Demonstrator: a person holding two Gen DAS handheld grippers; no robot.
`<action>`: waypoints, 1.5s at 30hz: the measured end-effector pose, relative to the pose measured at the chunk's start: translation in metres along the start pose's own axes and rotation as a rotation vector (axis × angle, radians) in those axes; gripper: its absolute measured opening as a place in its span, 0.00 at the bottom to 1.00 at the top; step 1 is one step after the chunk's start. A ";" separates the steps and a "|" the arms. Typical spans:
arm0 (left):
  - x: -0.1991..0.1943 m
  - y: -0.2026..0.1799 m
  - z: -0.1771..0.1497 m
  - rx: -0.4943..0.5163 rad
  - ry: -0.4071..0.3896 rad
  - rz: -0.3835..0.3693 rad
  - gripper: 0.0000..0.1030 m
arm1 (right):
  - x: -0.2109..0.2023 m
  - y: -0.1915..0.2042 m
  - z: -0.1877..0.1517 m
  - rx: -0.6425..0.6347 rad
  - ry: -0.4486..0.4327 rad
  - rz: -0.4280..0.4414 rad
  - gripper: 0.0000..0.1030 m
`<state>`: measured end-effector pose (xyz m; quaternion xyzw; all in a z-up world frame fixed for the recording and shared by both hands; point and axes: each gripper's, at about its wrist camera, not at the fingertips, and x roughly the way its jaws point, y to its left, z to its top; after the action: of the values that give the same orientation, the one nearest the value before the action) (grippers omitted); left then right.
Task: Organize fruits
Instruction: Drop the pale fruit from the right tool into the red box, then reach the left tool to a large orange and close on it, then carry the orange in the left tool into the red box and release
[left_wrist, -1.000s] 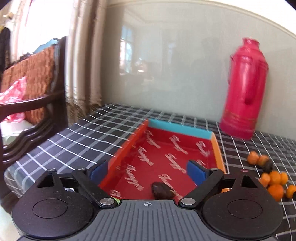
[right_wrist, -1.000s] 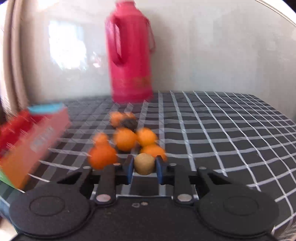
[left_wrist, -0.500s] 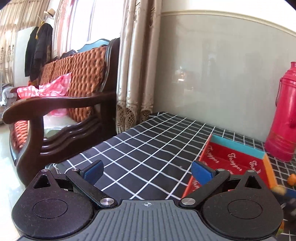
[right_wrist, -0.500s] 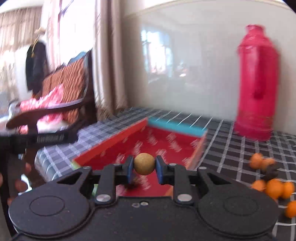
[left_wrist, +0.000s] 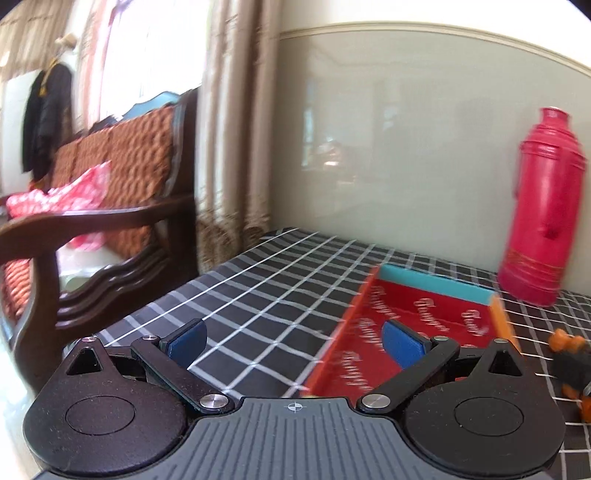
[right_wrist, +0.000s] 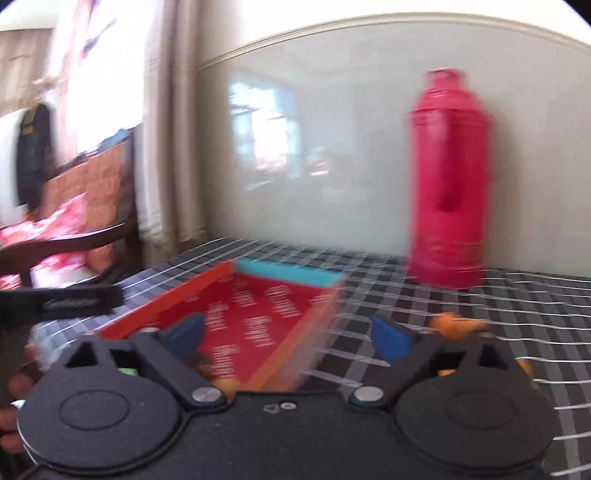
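A shallow red box (left_wrist: 413, 321) with a teal far wall lies on the checked tablecloth; it also shows in the right wrist view (right_wrist: 258, 317). My left gripper (left_wrist: 293, 338) is open and empty, over the box's left edge. My right gripper (right_wrist: 288, 334) is open and empty above the box's near right corner. Blurred bits of fruit (right_wrist: 207, 363) show in the box just behind its left finger. Small orange fruits (left_wrist: 565, 338) lie on the cloth right of the box, and they show blurred in the right wrist view (right_wrist: 456, 325).
A tall pink thermos (left_wrist: 541, 229) stands against the wall behind the box; it also shows in the right wrist view (right_wrist: 448, 184). A wooden armchair (left_wrist: 92, 229) and curtains stand left of the table. The left gripper's body (right_wrist: 62, 302) reaches in at the right view's left edge.
My right gripper opened and no longer holds the tan round fruit it carried over the box. It has swung right. My left gripper turned back towards the box, still open.
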<state>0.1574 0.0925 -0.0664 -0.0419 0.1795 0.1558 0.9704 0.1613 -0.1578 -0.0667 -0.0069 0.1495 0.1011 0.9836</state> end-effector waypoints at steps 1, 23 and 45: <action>-0.003 -0.007 0.000 0.013 -0.008 -0.021 0.97 | -0.004 -0.010 0.000 0.006 -0.006 -0.043 0.94; -0.045 -0.211 -0.047 0.328 0.026 -0.482 0.94 | -0.081 -0.159 -0.042 0.215 -0.062 -0.895 0.94; -0.023 -0.264 -0.078 0.344 0.133 -0.568 0.41 | -0.084 -0.159 -0.047 0.216 -0.026 -0.847 0.94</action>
<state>0.1942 -0.1747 -0.1235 0.0641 0.2470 -0.1566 0.9541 0.1014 -0.3324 -0.0891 0.0365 0.1309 -0.3272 0.9351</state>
